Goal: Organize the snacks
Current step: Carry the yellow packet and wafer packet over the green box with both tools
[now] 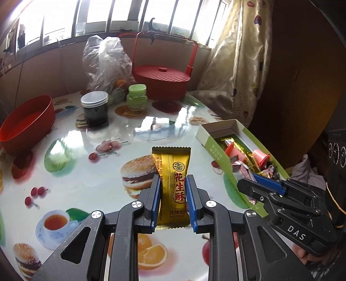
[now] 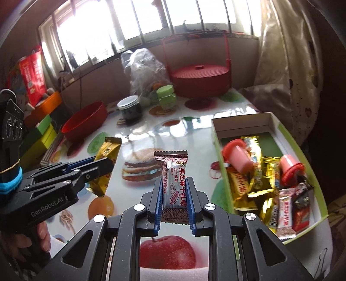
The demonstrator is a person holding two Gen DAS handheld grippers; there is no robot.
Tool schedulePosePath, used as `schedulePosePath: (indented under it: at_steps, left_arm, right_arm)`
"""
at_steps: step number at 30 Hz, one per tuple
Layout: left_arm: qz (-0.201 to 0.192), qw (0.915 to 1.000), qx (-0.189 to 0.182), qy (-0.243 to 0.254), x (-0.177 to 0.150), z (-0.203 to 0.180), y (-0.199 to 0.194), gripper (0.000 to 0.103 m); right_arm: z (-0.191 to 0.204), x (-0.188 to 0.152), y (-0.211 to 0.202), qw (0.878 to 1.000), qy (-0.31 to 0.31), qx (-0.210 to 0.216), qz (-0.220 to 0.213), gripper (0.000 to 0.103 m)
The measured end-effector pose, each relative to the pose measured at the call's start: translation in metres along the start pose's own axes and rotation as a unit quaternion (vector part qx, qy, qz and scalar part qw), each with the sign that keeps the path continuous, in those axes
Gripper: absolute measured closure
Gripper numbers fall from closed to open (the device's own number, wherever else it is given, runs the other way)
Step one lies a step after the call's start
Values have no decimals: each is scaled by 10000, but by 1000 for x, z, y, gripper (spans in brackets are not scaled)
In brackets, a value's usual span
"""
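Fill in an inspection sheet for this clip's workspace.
Surface: glossy food-print tablecloth.
Job's things: gold peanut-crisp wrapper; silver-maroon nougat wrapper; open green-white cardboard box holding mixed sweets.
Clutter: red plastic bowl, dark jar, green jar, clear plastic bag, red lidded basket.
Grippers: left hand-held gripper and right hand-held gripper each shut on a wrapper.
Cables: nothing seen.
Surroundings: barred window, patterned curtain.

Your left gripper [image 1: 173,194] clamps a gold packet [image 1: 172,183]; your right gripper [image 2: 174,194] pinches a sesame candy [image 2: 174,188] (both held above the table).
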State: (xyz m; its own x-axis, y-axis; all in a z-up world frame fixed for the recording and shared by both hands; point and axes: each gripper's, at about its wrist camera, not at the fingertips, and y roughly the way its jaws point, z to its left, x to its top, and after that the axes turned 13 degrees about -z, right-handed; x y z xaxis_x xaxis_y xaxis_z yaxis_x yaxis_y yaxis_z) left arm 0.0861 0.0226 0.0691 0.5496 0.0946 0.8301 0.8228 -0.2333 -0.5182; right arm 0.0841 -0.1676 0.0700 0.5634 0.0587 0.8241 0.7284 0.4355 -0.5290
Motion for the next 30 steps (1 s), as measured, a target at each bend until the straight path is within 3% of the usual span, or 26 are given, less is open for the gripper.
schedulePosePath:
  at_steps: [30]
  left_arm:
    - [215, 9971, -718, 137, 30, -49, 57, 79]
  right_arm:
    - [-65, -2, -20, 9935, 521, -1001, -137, 84]
